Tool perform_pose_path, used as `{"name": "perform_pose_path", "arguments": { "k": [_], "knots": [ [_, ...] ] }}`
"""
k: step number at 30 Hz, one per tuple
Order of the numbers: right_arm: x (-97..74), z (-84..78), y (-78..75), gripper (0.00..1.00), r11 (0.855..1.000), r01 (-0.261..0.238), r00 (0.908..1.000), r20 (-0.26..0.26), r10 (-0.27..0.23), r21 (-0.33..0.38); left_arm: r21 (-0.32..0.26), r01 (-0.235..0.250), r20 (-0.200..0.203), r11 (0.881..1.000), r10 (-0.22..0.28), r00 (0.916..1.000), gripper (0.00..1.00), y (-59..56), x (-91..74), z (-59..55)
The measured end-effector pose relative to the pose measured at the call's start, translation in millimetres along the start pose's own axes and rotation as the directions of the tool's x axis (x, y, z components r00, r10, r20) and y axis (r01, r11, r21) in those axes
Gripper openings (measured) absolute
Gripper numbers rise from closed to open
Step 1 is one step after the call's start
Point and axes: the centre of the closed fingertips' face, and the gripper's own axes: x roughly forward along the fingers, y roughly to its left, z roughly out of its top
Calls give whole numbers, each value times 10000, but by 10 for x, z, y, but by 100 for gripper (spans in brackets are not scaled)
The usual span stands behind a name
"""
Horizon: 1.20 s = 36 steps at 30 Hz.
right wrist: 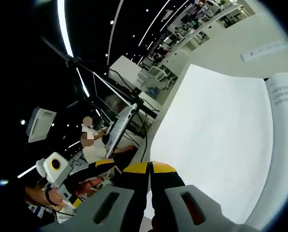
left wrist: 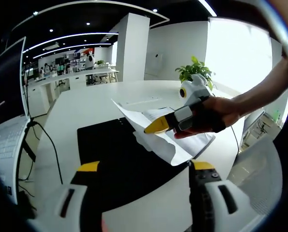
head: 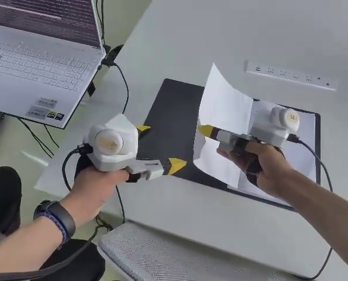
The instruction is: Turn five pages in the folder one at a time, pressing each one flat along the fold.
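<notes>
- Pinching the lifted page (head: 225, 111) at its lower left edge, your right gripper (head: 207, 131) has its jaws clenched on the sheet.
- The page curls upright over the open folder (head: 172, 120), which lies on the white table (head: 220, 35).
- Your left gripper (head: 160, 147) is released and grasps nothing, with its jaws spread by the folder's black left cover.

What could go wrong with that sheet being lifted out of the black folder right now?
The right gripper pinches the page by one edge only, and the sheet bows. A harder pull might crease or tear it, or it could slip out of the jaws. The left gripper hangs open, not pressing on the folder, so nothing pins the folder down. It may slide as the page swings over.
</notes>
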Motion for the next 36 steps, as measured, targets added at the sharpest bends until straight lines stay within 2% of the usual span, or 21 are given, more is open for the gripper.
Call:
{"name": "perform_pose_path", "arguments": {
  "k": [6,8,13,20,24,36],
  "knots": [
    [130,-172,-112,0,9986,330,9988,-386,-314,404,-136,-102,0,9999,102,9999,72,-26,-83,-11],
    [175,-201,-226,0,9975,434,9979,-494,-407,554,-161,-139,32,9998,140,9999,72,-40,-106,1],
    [298,-218,-442,0,9937,685,9958,-662,-627,891,-234,-164,44,9996,165,9999,72,-45,-115,-4],
    [402,-236,-634,0,9901,987,9918,-905,-898,995,-287,-176,5,9994,177,9998,71,-37,-106,-13],
    [423,-266,-700,0,9878,1134,9897,-998,-1028,1064,-272,-163,-46,9995,162,9999,71,-34,-93,-18],
    [405,-314,-653,0,9896,1032,9909,-973,-934,1002,-193,-87,-246,9998,82,9997,68,49,55,-121]
  ]
}}
